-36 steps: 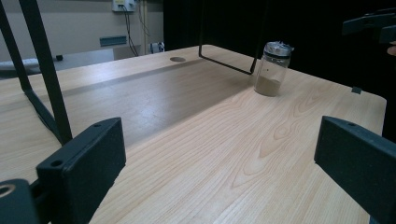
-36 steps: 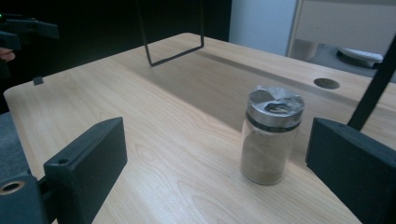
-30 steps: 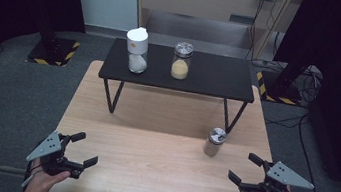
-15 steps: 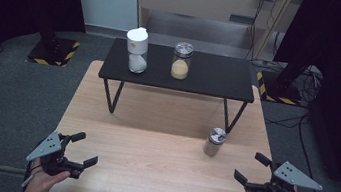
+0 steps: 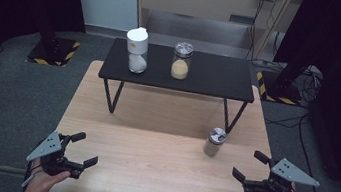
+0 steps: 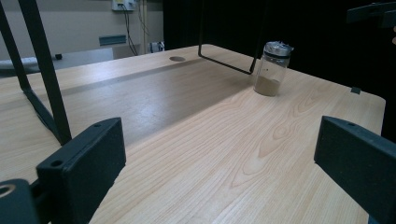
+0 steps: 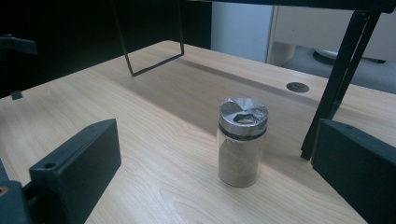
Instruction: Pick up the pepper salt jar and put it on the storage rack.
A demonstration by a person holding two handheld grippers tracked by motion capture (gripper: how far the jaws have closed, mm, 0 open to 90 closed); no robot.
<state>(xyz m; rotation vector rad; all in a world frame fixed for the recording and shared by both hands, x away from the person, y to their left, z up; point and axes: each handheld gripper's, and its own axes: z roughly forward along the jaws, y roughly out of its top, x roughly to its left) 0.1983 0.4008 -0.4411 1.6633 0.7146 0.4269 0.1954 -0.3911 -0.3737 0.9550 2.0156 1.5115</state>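
Field notes, high view: the right gripper (image 5: 249,167) sits at the lower right of the frame, a little further right than a second ago, its jaws spread wide after just having been opening, nothing between them. The small jar with a metal lid (image 5: 214,141) stands upright on the wooden table (image 5: 154,124), right of centre in the frame, just up and left of that gripper and apart from it; it has not shifted across the three frames. In the right gripper view the jar (image 7: 242,142) is centred between the two black jaws but well ahead of them, holding a low fill of brownish powder. The left gripper (image 5: 84,149) rests at the lower left, released and empty, unchanged from before. On the black shelf (image 5: 211,76) in the upper middle stand a white-capped jar (image 5: 137,50) and a jar of yellow powder (image 5: 181,60), untouched. Judgement: the widened jaws and the line-up on the small jar suggest an approach about to start; no grasp is made yet, and the likely aim is to lift it to join the two on the shelf.
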